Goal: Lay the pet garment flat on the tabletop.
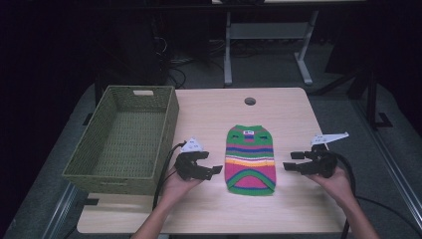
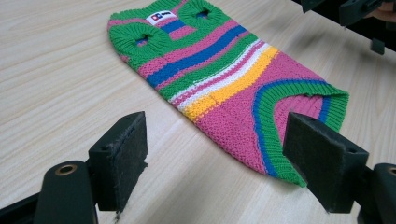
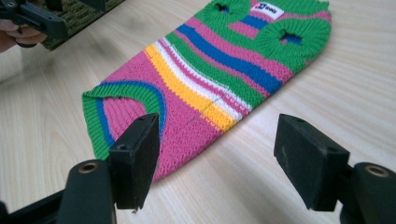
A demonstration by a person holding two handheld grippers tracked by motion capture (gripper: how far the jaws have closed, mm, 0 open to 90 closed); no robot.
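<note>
A small striped knitted garment (image 1: pixel 250 158) in pink, green, blue, yellow and white lies flat on the middle of the wooden table (image 1: pixel 209 114), its white label at the far end. My left gripper (image 1: pixel 214 170) hovers just left of its near half, jaws open and empty. My right gripper (image 1: pixel 289 162) hovers just right of it, also open and empty. In the left gripper view the garment (image 2: pixel 224 79) stretches ahead between the open jaws. The right gripper view has the garment (image 3: pixel 210 79) ahead as well, its green hem close to the left jaw.
An empty green woven basket (image 1: pixel 164 124) stands at the table's left side, close behind my left hand. A round cable hole (image 1: pixel 250 101) sits near the far edge. Cables trail from both grippers toward the near edge. Bare tabletop lies around the garment.
</note>
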